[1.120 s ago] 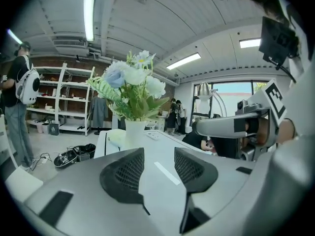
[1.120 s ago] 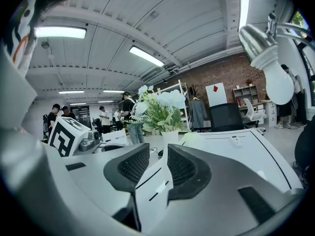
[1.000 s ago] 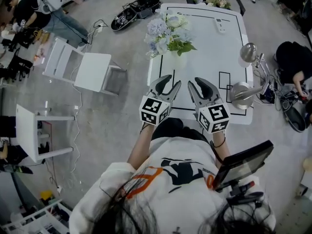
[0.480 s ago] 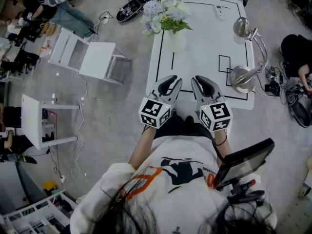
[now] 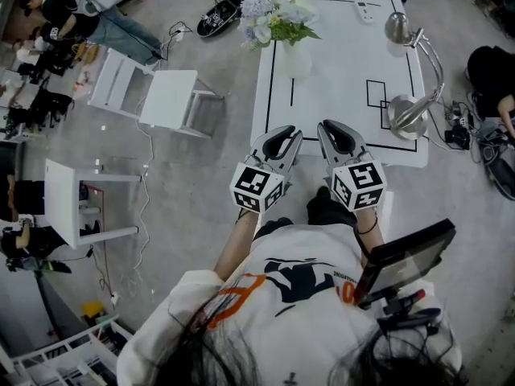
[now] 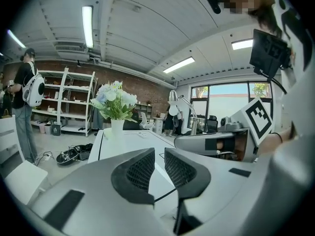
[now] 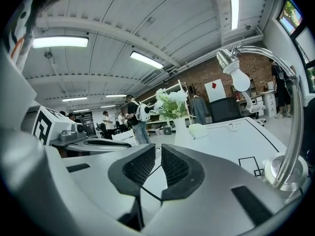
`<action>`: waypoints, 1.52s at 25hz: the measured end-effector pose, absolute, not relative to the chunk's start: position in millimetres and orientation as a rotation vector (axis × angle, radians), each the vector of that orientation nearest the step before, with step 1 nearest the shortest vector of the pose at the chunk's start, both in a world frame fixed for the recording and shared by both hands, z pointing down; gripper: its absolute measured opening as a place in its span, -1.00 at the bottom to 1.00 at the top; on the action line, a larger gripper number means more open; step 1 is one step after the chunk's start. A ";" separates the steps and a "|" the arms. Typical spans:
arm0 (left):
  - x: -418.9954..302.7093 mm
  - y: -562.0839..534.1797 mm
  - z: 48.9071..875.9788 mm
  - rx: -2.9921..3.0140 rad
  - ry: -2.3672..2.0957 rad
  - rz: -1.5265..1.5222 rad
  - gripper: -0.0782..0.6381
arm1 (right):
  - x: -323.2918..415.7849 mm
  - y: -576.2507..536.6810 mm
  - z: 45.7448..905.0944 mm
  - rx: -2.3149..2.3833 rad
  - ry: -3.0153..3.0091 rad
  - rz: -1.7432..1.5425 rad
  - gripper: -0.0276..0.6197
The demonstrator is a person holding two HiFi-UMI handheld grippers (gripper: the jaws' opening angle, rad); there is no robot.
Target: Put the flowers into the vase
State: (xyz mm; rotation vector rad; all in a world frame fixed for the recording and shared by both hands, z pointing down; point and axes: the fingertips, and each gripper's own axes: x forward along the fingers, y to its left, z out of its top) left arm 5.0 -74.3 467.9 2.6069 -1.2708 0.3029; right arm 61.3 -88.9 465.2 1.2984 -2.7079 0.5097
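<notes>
A bunch of pale blue and white flowers (image 5: 278, 14) stands in a white vase (image 5: 294, 59) at the far left of the white table (image 5: 346, 63). Both grippers hover side by side over the table's near edge, far from the vase. My left gripper (image 5: 282, 137) and right gripper (image 5: 336, 131) are closing, each with a narrow gap and nothing between the jaws. The left gripper view shows its jaws (image 6: 160, 154) empty, with the flowers (image 6: 114, 98) and vase (image 6: 117, 127) far ahead. The right gripper view shows the same: gripper (image 7: 158, 154), flowers (image 7: 170, 102), vase (image 7: 181, 129).
A chrome desk lamp (image 5: 406, 111) stands at the table's right edge, and a small white remote (image 5: 366, 10) lies at the far side. White chairs (image 5: 161, 95) stand on the floor to the left. People stand and sit around the room's edges.
Both grippers' jaws have narrowed from wide open to a small gap. Both hands have drawn back from over the table to its near edge.
</notes>
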 end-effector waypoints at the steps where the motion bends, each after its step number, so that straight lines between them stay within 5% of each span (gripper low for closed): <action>1: 0.8 -70.9 466.9 2.609 -1.265 0.303 -0.59 | 57.4 -86.5 464.5 1.302 -2.705 0.512 -0.77; 19: -98.8 57.8 468.8 2.636 -1.160 0.258 -0.68 | -34.3 50.0 463.6 1.428 -2.619 0.513 -0.82; 38: -109.2 135.2 469.0 2.704 -1.065 0.195 -0.68 | -41.3 133.4 465.0 1.534 -2.544 0.462 -0.87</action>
